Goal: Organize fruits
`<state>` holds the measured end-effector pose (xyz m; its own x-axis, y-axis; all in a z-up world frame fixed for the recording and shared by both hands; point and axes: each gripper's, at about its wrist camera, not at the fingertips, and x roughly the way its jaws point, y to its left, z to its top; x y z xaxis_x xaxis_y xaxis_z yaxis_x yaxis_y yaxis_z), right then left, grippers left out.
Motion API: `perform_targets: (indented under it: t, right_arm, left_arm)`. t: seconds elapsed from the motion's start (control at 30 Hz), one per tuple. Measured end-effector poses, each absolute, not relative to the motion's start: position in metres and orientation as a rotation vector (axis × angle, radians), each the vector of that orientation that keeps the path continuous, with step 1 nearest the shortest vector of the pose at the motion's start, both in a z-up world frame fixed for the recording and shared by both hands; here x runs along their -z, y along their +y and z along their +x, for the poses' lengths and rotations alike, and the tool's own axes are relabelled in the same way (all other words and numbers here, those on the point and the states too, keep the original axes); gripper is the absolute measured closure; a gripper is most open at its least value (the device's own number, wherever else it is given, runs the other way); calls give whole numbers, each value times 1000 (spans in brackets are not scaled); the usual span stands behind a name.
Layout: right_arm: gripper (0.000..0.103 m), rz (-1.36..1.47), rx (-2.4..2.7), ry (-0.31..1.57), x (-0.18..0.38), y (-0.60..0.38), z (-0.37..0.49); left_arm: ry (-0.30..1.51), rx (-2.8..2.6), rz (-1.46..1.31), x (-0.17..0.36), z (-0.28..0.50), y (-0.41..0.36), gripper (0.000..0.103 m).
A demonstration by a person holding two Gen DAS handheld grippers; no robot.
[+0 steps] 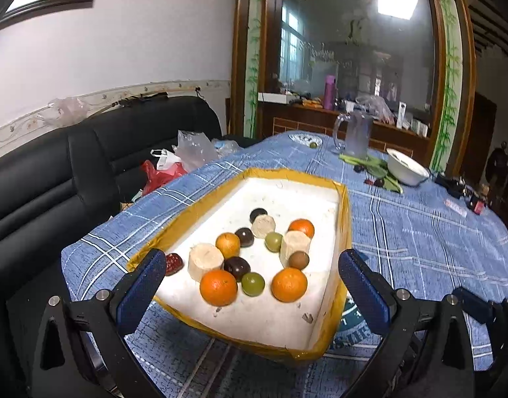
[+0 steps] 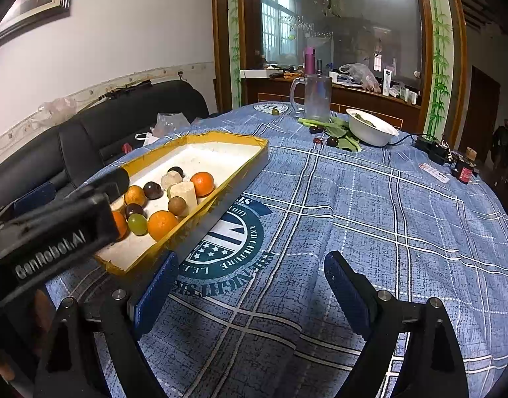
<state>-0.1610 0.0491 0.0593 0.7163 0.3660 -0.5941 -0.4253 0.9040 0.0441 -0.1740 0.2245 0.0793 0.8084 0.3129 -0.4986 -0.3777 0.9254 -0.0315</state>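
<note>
Most of the fruit already lies in the foam tray (image 1: 323,199) with the yellow taped rim, which sits on the near left part of the blue checked tablecloth (image 2: 369,215). Inside it, gathered toward the near end, are four oranges, such as the big one nearest the camera (image 1: 218,287), two green grapes (image 1: 253,284), several dark plum-like fruits (image 1: 237,268), a brown round fruit (image 1: 299,260), a red date (image 1: 173,263) by the left rim, and three pale cut cylinders (image 1: 205,261) that may be cane or some root. The far half of the tray is bare. Left to gather, by my judgement, are the dark fruits (image 2: 332,141) lying loose at the far side among the green leaves (image 2: 345,132) beside the white bowl (image 2: 371,129), and a small green fruit (image 2: 275,111) near the glass jug (image 2: 315,98). The left gripper (image 1: 252,285) hovers over the tray's near end with fingers spread wide, holding nothing; the right gripper (image 2: 250,288) is likewise wide and empty above bare cloth.
</note>
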Motion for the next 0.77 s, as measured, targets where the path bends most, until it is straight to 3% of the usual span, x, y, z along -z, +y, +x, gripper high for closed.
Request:
perform_targets:
  t: [0.77]
  right_arm:
    - [10,-216,-412,648,-68,69,-148]
  left_arm:
    - [623,-422,-182,-71,-170,240,0]
